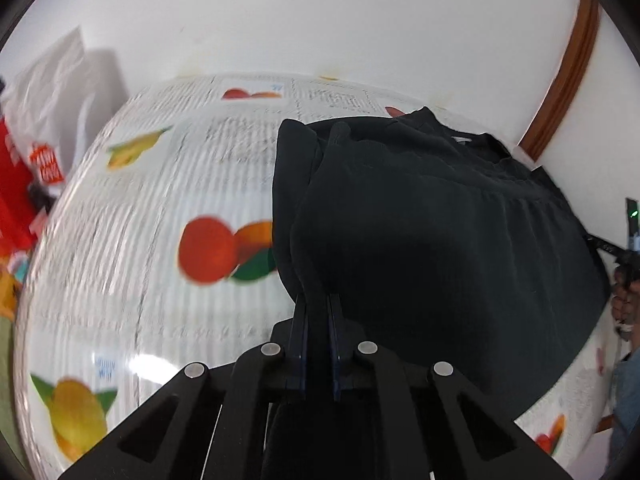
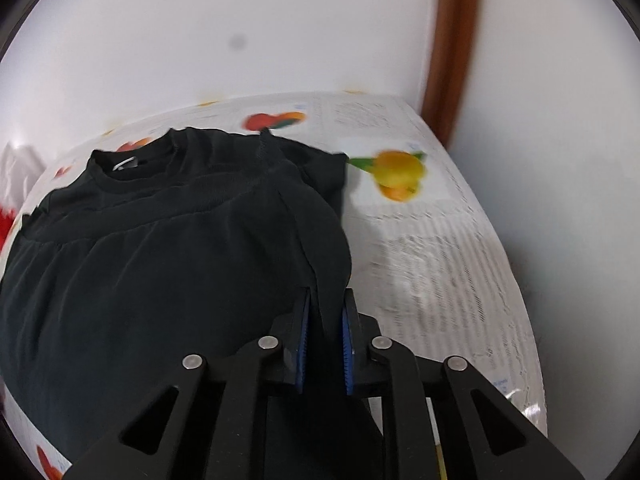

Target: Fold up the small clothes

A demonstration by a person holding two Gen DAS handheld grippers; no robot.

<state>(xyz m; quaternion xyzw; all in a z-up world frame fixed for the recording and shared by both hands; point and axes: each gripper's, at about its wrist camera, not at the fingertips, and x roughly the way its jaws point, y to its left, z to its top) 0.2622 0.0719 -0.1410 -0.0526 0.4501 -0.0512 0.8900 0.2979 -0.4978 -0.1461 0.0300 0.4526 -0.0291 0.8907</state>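
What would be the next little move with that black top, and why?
Probably carry the pinched edge forward toward the collar and lay it down. Both the left gripper and right gripper are shut on the black top, whose near part is already lifted and doubled over the fruit-print tablecloth.

The black garment [image 2: 160, 260] is soft matt cloth with a ribbed collar and stitched seams. The counter [image 1: 160, 200] wears a glossy, ribbed plastic cover printed with fruit and text, catching glare. The left tongs [image 1: 318, 312] and right tongs [image 2: 326, 312] are matt black plastic with shiny metal pins; blue ridged pads [image 2: 347, 348] line them.
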